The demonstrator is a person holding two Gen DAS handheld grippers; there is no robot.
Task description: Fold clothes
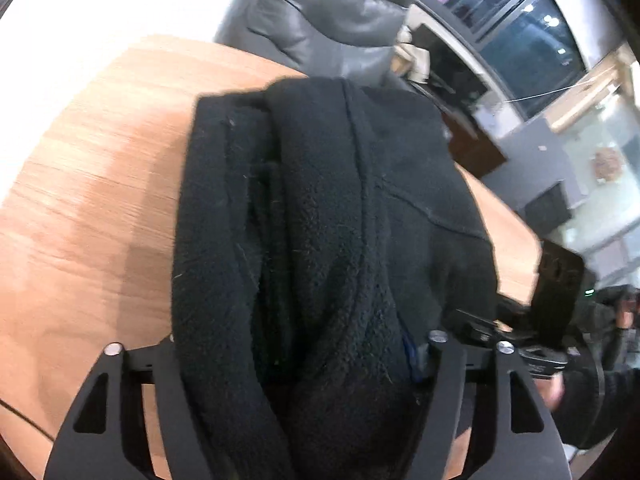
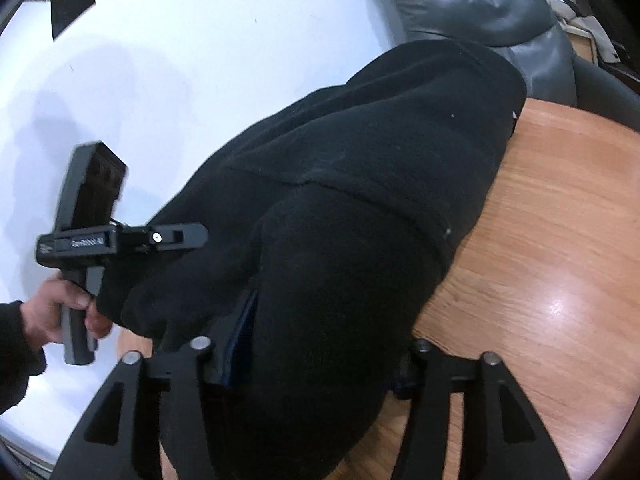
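Both grippers bite thick bunches of the black fleece garment [image 1: 320, 208]: left hand-held gripper [image 1: 296, 364] and right hand-held gripper [image 2: 312, 360] clamped on it above the tabletop [image 1: 100, 200]. Looks soft, bulky, floppy, not slippery. Best held at a seam or hem edge, not a wad.

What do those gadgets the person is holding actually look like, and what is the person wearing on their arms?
Both are matte black. The left gripper has a pistol-style grey handle, a flat upright block on top and small white lettering along its body. The right gripper shows angular black linkage arms with triangular cutouts and silver pivot pins. The left hand is bare, coming out of a dark sleeve.
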